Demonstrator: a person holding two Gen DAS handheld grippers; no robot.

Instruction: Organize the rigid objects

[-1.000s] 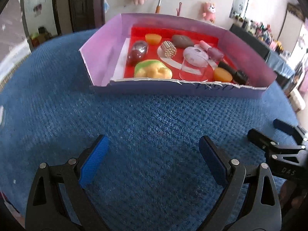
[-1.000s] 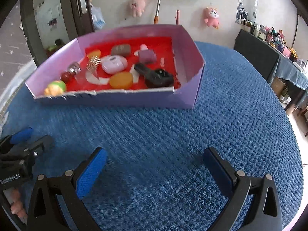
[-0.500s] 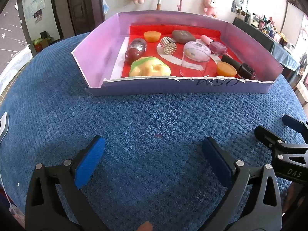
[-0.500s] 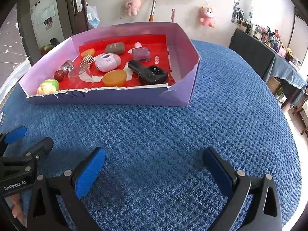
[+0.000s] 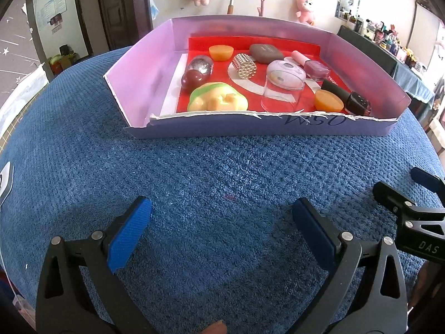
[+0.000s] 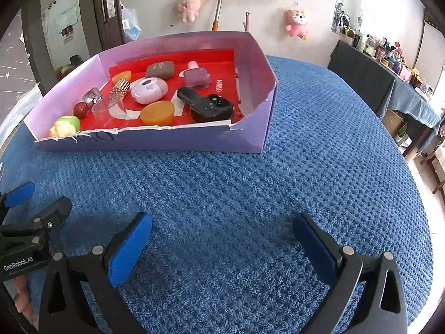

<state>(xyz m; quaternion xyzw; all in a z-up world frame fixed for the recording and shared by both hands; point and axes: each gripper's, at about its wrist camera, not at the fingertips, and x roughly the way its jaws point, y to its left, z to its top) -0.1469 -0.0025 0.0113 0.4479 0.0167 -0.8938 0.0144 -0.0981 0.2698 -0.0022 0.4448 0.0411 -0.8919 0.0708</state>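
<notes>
A purple cardboard tray point(image 5: 144, 64) point(image 6: 250, 128) with a red floor stands on the blue cloth. It holds several small items: a yellow-green toy point(image 5: 218, 100), a clear cup point(image 5: 282, 90), a lilac case point(image 6: 149, 90), a black bottle point(image 6: 207, 105), orange pieces point(image 6: 157, 113), a studded cylinder point(image 5: 244, 65). My left gripper point(image 5: 221, 229) is open and empty over the cloth in front of the tray. My right gripper point(image 6: 222, 240) is open and empty, to the tray's front right. Each gripper shows at the edge of the other's view.
The blue textured cloth point(image 5: 208, 172) covers a round table. A dark side table with bottles point(image 6: 370, 69) stands at the right. A wall with plush toys point(image 6: 187, 7) and a door point(image 5: 119, 11) lie behind the tray.
Both grippers have pulled back and risen a little from the tray. Both stay open and empty. The items in the tray have not moved.
</notes>
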